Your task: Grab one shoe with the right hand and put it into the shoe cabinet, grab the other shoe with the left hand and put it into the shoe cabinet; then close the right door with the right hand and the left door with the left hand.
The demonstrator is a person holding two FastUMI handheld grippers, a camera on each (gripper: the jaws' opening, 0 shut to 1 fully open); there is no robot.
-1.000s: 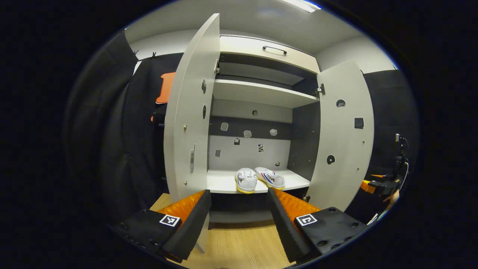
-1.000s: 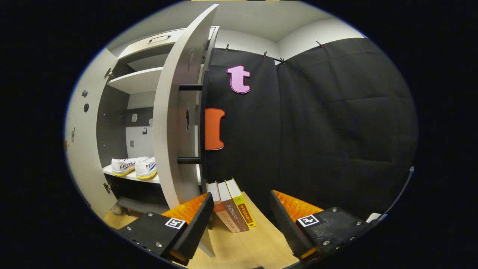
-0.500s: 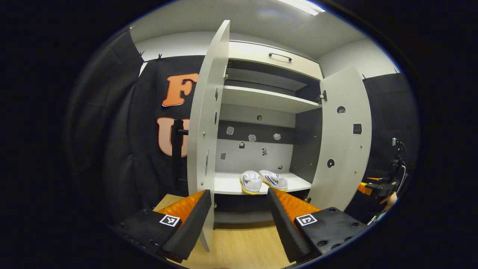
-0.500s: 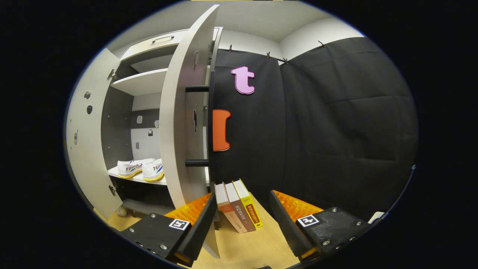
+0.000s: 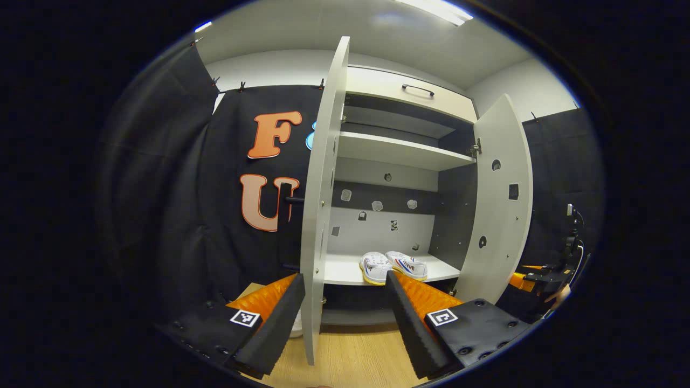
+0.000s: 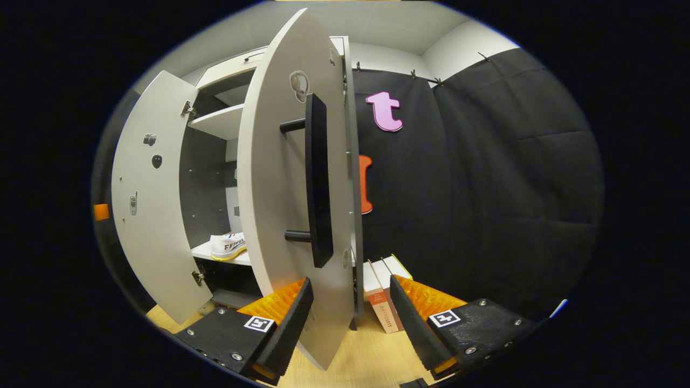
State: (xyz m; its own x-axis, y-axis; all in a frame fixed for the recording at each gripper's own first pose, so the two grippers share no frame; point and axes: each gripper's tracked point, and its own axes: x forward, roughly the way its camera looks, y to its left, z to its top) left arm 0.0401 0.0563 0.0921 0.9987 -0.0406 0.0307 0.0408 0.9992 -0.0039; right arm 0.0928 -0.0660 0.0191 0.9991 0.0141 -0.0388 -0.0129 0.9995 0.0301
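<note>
Two white shoes (image 5: 393, 266) lie side by side on the low shelf (image 5: 342, 272) of the grey shoe cabinet, both doors standing out. In the left gripper view the left door (image 5: 322, 188) is edge-on, its lower edge between the spread fingers of my left gripper (image 5: 342, 323), which is open and holds nothing. The right door (image 5: 501, 215) hangs partly swung in. In the right gripper view my right gripper (image 6: 350, 323) is open at the foot of the right door (image 6: 275, 205), facing its outer side and black bar handle (image 6: 318, 178). One shoe (image 6: 228, 247) peeks past that door; the left door (image 6: 153, 215) stands beyond.
A few books (image 6: 380, 302) stand on the wooden floor (image 5: 356, 350) just right of the cabinet, close to the right gripper's fingers. An upper shelf and a top drawer with a handle (image 5: 416, 88) sit above. Black cloth walls close in on both sides.
Both hands have moved outward around the doors: the left door has turned edge-on to the left gripper, and the right door's outer face and handle now fill the space before the right gripper.
</note>
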